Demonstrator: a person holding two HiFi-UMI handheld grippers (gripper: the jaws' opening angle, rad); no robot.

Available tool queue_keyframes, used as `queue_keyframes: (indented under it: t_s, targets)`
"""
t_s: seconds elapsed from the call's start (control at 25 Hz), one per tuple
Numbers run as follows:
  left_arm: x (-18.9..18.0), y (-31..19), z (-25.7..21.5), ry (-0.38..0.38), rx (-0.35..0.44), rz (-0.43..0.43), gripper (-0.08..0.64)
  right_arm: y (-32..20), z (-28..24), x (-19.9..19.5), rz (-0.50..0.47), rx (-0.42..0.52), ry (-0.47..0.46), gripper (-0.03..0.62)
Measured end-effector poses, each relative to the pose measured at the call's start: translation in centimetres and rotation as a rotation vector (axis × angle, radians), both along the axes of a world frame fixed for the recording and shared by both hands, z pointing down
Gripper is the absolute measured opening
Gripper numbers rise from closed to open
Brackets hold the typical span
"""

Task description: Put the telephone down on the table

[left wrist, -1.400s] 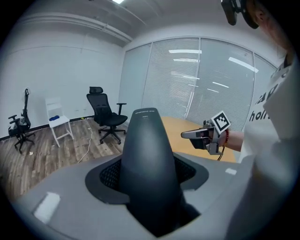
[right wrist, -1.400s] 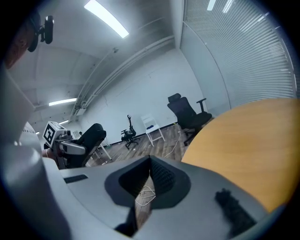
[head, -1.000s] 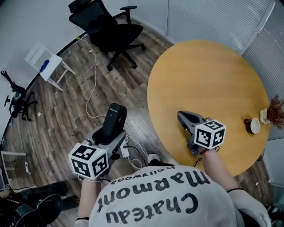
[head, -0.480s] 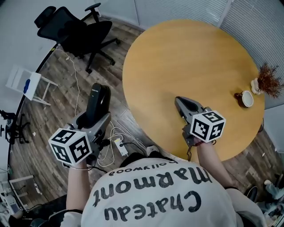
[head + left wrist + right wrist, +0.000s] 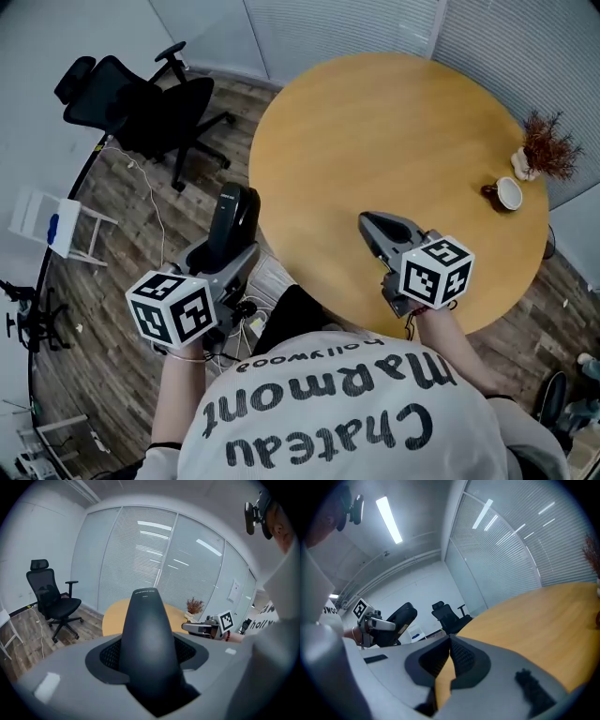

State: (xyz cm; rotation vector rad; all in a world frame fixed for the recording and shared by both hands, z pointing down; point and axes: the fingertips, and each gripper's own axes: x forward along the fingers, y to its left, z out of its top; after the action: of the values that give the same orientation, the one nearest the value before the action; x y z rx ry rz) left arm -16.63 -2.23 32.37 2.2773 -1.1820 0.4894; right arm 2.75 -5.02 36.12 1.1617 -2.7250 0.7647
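Nearest, at the left: left gripper (image 5: 229, 257) clamped on the black telephone (image 5: 146, 634), jaws pressed against both sides of its lower half, upper end standing clear beyond the fingertips and pointing away from the person. Held in the air over the wood floor (image 5: 141, 216), just beside the left rim of the round table (image 5: 403, 112), not on it. At the right: right gripper (image 5: 371, 228) out over the near part of the tabletop, jaws closed tip to tip with nothing between them; whether touching the wood or just above it, impossible to tell. Farther across the table, near its right edge: a small cup (image 5: 508, 193) and, just beyond, a dried plant (image 5: 544, 142). Past the telephone, on the floor: a black office chair (image 5: 141, 103), a trailing white cable (image 5: 155, 211), and a white stand (image 5: 52, 223) by the wall.
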Motion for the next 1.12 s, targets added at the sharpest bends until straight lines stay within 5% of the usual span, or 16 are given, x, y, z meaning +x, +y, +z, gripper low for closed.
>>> queue_keyframes:
  t_s: [0.28, 0.52, 0.68, 0.84, 1.12]
  targets:
    - [-0.2, -3.9, 1.6, -0.014, -0.034, 0.117, 0.285, -1.1, 1.1, -2.2, 0.026, -0.027, 0.002, 0.015]
    - [1.2, -12.2, 3.8, -0.017, -0.059, 0.264, 0.285, -5.0, 2.1, -3.3, 0.091, 0.013, -0.013, 0.014]
    - [3.4, -15.9, 4.7, -0.050, -0.075, 0.445, 0.285, -8.5, 3.2, -4.1, 0.207, -0.019, -0.101, 0.015]
    - [4.6, -18.6, 6.0, -0.094, -0.108, 0.613, 0.285, -11.9, 4.1, -5.2, 0.290, -0.077, -0.034, 0.015]
    - [6.2, -24.6, 7.7, -0.123, -0.136, 0.788, 0.285, -18.1, 5.1, -6.6, 0.394, -0.135, -0.011, 0.014]
